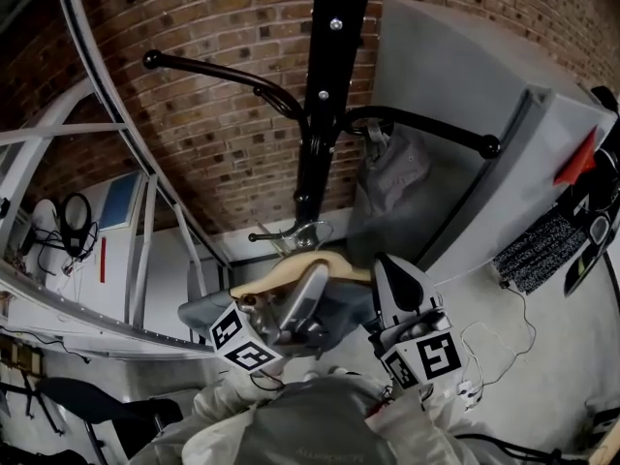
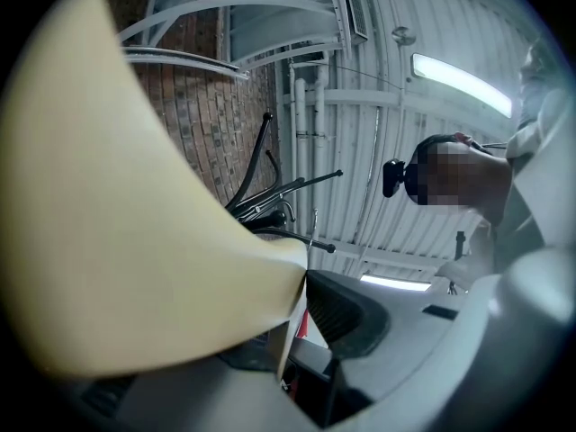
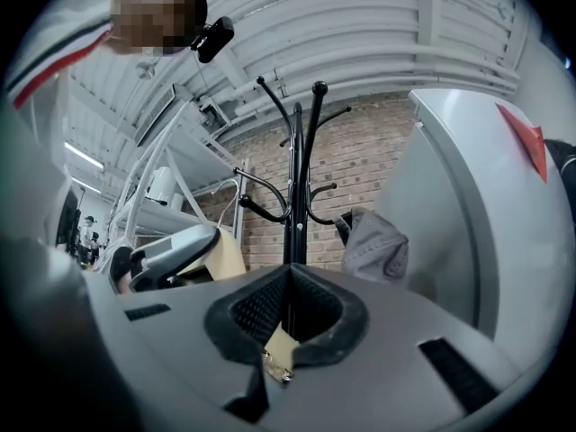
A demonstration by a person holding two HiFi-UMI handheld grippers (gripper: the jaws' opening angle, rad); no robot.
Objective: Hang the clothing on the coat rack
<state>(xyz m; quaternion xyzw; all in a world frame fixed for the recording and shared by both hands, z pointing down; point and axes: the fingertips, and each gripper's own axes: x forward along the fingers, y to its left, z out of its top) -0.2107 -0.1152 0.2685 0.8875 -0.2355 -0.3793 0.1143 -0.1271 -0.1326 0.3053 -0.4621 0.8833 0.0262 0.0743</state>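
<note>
A black coat rack (image 1: 320,95) stands before the brick wall, also seen in the right gripper view (image 3: 295,196). A cream wooden hanger (image 1: 291,271) with a metal hook (image 1: 291,232) carries a blue-grey garment (image 1: 205,313) and is held just below the rack's arms. My left gripper (image 1: 308,284) is shut on the hanger's middle; the wood (image 2: 135,223) fills its view against the dark pad (image 2: 346,313). My right gripper (image 1: 383,269) is shut on the hanger's right end, a tan piece (image 3: 281,345) showing between its pads. A grey cap (image 1: 392,168) hangs on a right arm.
A big grey cabinet (image 1: 465,114) leans close at the rack's right. White metal framing (image 1: 97,134) runs along the left. Cables (image 1: 484,347) lie at lower right, a black chair (image 1: 77,395) at lower left. The upper-left rack arm (image 1: 203,69) is bare.
</note>
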